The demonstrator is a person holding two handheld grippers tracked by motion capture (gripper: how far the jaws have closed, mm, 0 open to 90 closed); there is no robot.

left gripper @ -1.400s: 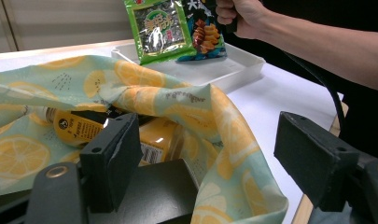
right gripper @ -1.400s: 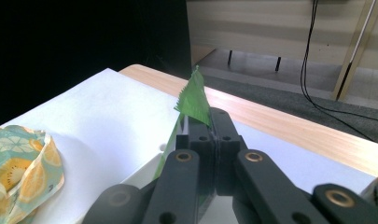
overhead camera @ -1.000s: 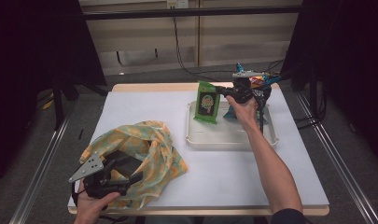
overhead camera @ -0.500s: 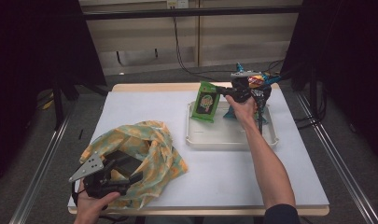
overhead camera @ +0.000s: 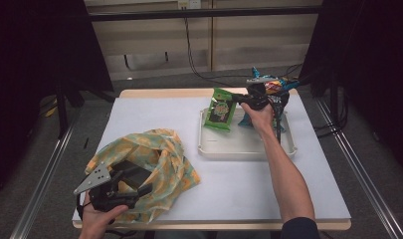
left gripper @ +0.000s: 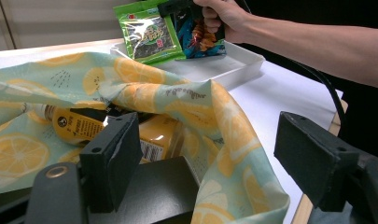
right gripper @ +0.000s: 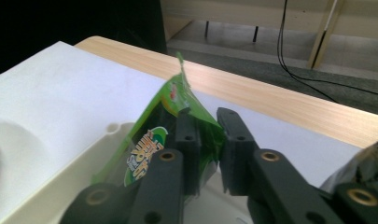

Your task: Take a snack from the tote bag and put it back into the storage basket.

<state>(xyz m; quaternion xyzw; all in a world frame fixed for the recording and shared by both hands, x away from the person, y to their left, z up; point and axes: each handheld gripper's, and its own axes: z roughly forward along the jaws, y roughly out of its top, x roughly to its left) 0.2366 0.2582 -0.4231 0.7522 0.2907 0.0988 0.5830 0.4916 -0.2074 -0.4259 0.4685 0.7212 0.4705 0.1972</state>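
A green snack packet [overhead camera: 220, 110] [left gripper: 151, 35] [right gripper: 149, 140] stands upright at the left rim of the white tray [overhead camera: 249, 149] [left gripper: 224, 65]. My right gripper [overhead camera: 235, 98] [right gripper: 206, 116] reaches it from the right. Its jaws have just been opening, and the packet's top edge sits loosely between them, so I read it as open. A lemon-print cloth bag [overhead camera: 159, 154] [left gripper: 186, 102] lies at the table's front left. Over its mouth my left gripper [overhead camera: 139, 186] [left gripper: 205, 140] is open, jaws wide. A yellow bottle [left gripper: 79, 128] lies inside the bag.
A blue snack packet [overhead camera: 246, 118] [left gripper: 196, 37] leans in the tray behind the green one. More bright packets [overhead camera: 276, 85] sit at the table's far right corner. The white table [overhead camera: 154, 114] ends in a wooden edge at the back, with cables beyond.
The green packet has tipped slightly leftward at the tray's rim. The right hand barely shifted, and the left gripper kept still over the bag.
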